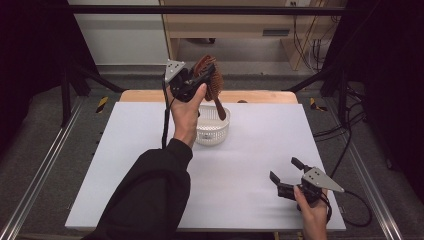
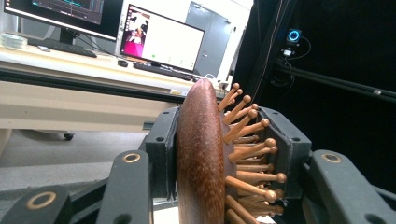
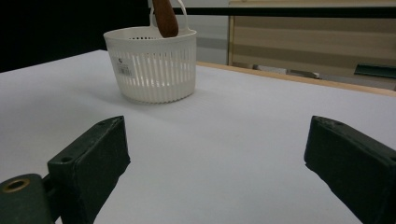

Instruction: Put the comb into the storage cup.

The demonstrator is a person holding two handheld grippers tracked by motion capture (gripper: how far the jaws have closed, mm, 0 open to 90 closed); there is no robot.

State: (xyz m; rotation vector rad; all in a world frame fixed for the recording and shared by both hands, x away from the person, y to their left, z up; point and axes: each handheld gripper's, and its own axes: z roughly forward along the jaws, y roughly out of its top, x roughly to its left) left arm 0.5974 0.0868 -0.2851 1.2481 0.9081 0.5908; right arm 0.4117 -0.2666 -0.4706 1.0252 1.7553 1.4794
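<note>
Hairbrush (image 1: 212, 82), brown wood with wooden pins: in the high view it is clamped by its head in the left tool (image 1: 196, 80), raised above the white slotted basket (image 1: 212, 132) at the far middle of the white surface (image 1: 150, 165); the handle slopes down so that its end lies over the basket's opening, whether inside the rim cannot be told. What else the basket contains cannot be made out from here. The right tool (image 1: 285, 177) rests low at the near right of the surface, jaws spread wide, nothing between them, well apart from the basket. Left gripper view: hairbrush (image 2: 201, 158) edge-on between the two jaws, smooth back against one pad, pin tips (image 2: 261, 154) toward the other; jaws narrow and pressing on the head. Monitors and a desk stand beyond. Right gripper view: jaws wide apart over bare surface (image 3: 224, 154); basket (image 3: 152, 65) upright farther off, with the brush handle end (image 3: 164, 18) at its rim from above; the basket's inside is hidden by its wall.
</note>
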